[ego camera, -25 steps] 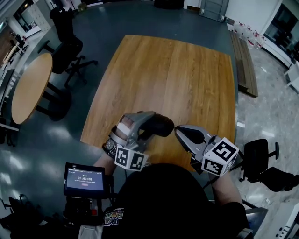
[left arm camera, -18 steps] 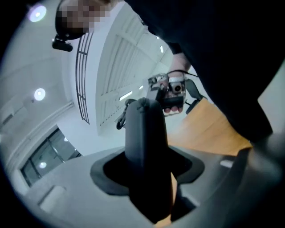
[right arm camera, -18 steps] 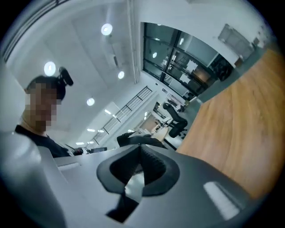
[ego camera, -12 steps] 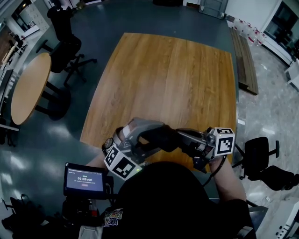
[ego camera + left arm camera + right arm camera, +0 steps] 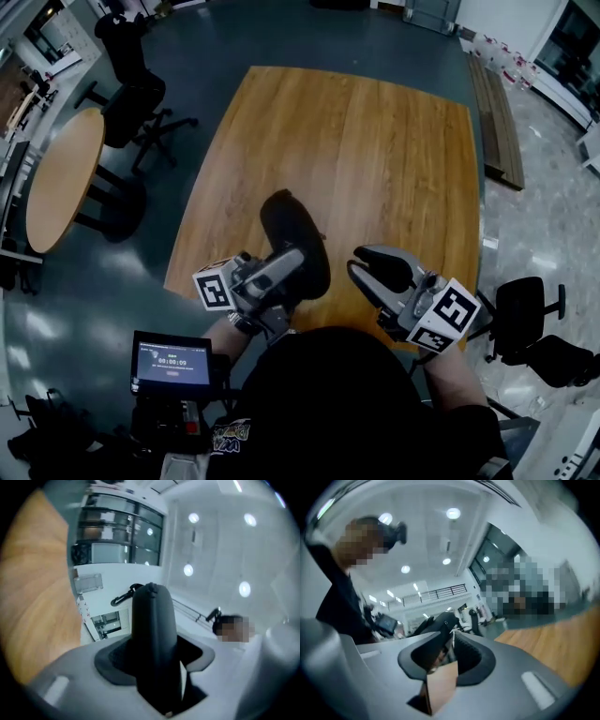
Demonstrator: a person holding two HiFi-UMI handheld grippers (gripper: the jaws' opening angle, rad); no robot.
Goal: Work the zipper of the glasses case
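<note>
Regrasp: I held the glasses case (image 5: 291,230) clamped in the left gripper (image 5: 154,667), right gripper (image 5: 370,267) just opening narrowly, empty; next, I judged, pinching the zipper pull.

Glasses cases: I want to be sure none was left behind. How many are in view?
1. The case is clamped in the left gripper, over the near part of the table. Another could be hidden behind the person's body at the bottom of the head view.
</note>
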